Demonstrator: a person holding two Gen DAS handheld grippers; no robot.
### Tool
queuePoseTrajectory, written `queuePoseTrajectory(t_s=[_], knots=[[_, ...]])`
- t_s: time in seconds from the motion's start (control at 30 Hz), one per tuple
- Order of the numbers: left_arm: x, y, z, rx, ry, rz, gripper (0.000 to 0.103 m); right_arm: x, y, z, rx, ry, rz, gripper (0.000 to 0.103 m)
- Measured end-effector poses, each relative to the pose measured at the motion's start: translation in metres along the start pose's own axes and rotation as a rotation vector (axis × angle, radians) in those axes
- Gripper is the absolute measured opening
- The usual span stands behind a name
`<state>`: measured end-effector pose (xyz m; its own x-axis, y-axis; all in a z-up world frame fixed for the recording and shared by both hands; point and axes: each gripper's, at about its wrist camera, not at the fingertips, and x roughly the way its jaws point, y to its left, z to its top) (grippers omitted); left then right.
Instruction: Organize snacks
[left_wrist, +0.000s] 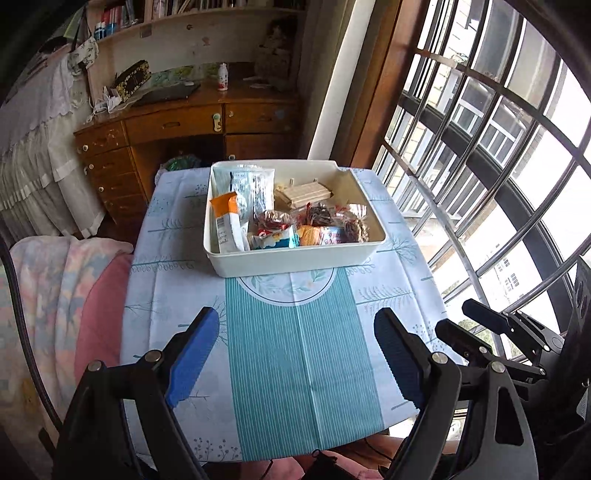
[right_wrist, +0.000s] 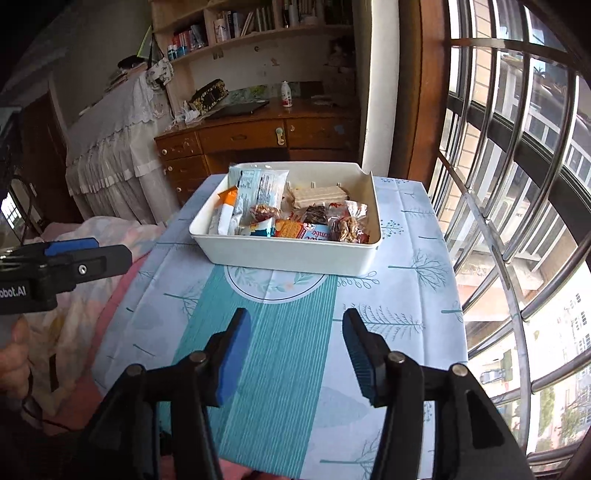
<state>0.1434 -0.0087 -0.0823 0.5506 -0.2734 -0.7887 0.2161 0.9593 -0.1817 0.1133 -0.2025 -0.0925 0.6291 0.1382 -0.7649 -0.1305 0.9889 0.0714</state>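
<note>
Both tools spread wide, nothing held. Left tool (left_wrist: 295, 347) hangs over the near striped part of the worktop (left_wrist: 177, 258), blue pads (left_wrist: 192, 354) well apart; right tool (right_wrist: 295, 350) same, over the teal stripe, a bit to the right. White bin (left_wrist: 295, 258) sits at mid-worktop toward the far edge, covering part of the round leaf print on the cloth. All snacks are inside it: orange-white bar (left_wrist: 227, 221) leaning on the left wall, clear printed packet (left_wrist: 255, 184) upright at back left, wafer block (left_wrist: 304, 194) at the back, dark clear-wrapped pieces (left_wrist: 321, 216) in the middle and right, blue-white packet (left_wrist: 275, 238) and orange packet (left_wrist: 314, 234) along the near wall. Wooden desk (left_wrist: 177, 122) behind, barred window (left_wrist: 498, 147) to the right.
</note>
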Motion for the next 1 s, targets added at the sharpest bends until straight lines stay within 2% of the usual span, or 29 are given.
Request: queuePoseTrajectory(t_s=[0.1,0.17,0.37,0.43,0.47,0.6,0.67,0.83,0.93,1.0], knots=[[-0.025,-0.011,0.006,0.006,-0.034,0.019,0.085,-0.027,-0.004,0.008,0.04,0.003,0.039,0.056],[-0.038,-0.016,0.008,-0.007,-0.049,0.03,0.085,-0.043,-0.002,0.011,0.034,-0.009,0.029,0.063],[-0.065,-0.037,0.002,-0.042,-0.087,0.052,0.085,-0.085,0.002,0.017,0.04,-0.025,0.028,0.064],[-0.071,-0.043,-0.002,-0.048,-0.103,0.073,0.09,-0.095,0.003,0.017,0.044,-0.034,0.016,0.066],[-0.073,-0.046,-0.005,-0.049,-0.112,0.087,0.091,-0.099,0.003,0.016,0.05,-0.036,0.014,0.071],[-0.082,-0.059,-0.019,-0.042,-0.154,0.133,0.094,-0.107,0.004,0.008,0.058,-0.053,0.022,0.074],[-0.085,-0.065,-0.023,-0.04,-0.178,0.167,0.1,-0.11,0.003,0.002,0.077,-0.068,0.007,0.074],[-0.089,-0.07,-0.028,-0.074,-0.222,0.221,0.102,-0.115,-0.007,-0.007,0.121,-0.093,-0.037,0.076],[-0.085,-0.072,-0.029,-0.076,-0.215,0.241,0.102,-0.114,-0.01,-0.009,0.113,-0.105,-0.054,0.088],[-0.08,-0.073,-0.028,-0.078,-0.204,0.251,0.102,-0.112,-0.012,-0.01,0.106,-0.101,-0.047,0.092]])
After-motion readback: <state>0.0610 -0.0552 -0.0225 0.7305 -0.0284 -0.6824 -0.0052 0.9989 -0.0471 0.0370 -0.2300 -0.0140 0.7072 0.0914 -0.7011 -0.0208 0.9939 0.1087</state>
